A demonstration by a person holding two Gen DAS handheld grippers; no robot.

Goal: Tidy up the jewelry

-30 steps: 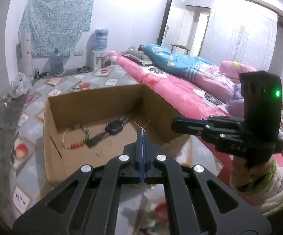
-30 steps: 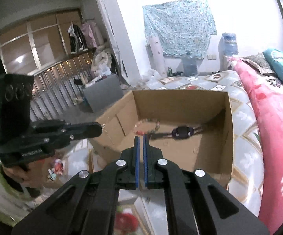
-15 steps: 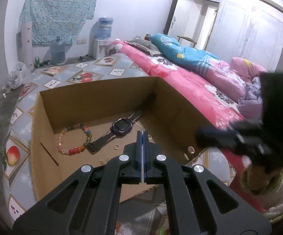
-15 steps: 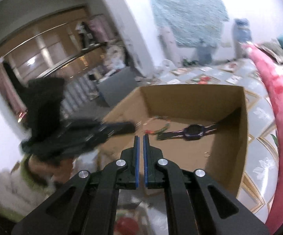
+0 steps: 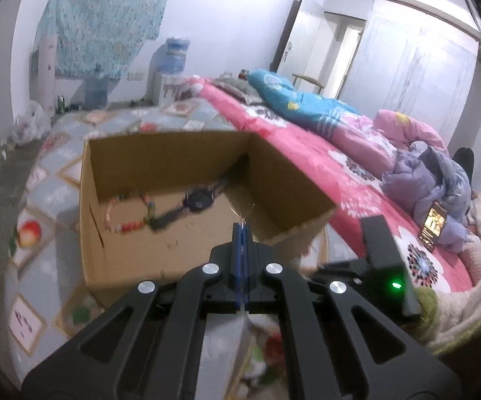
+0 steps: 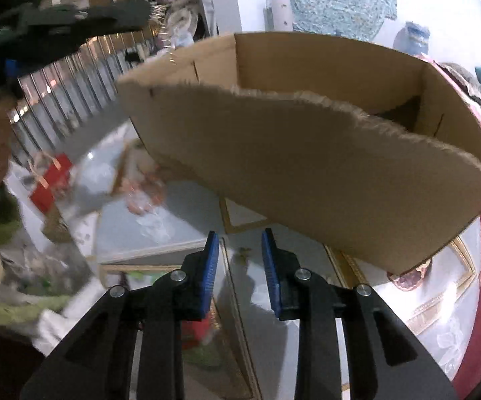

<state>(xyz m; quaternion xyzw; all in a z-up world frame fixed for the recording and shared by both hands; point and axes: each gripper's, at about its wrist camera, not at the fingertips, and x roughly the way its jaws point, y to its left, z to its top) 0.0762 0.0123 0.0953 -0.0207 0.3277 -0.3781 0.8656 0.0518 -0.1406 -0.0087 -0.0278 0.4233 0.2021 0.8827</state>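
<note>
The left gripper (image 5: pixel 241 225), clamped on a thin gold wire earring (image 5: pixel 242 214), hangs above the cardboard box (image 5: pixel 174 153) with the bead bracelet (image 5: pixel 127 213) and watch (image 5: pixel 199 199) ahead, while the right gripper (image 6: pixel 239 243), empty and opening, points low outside its torn wall.
</note>
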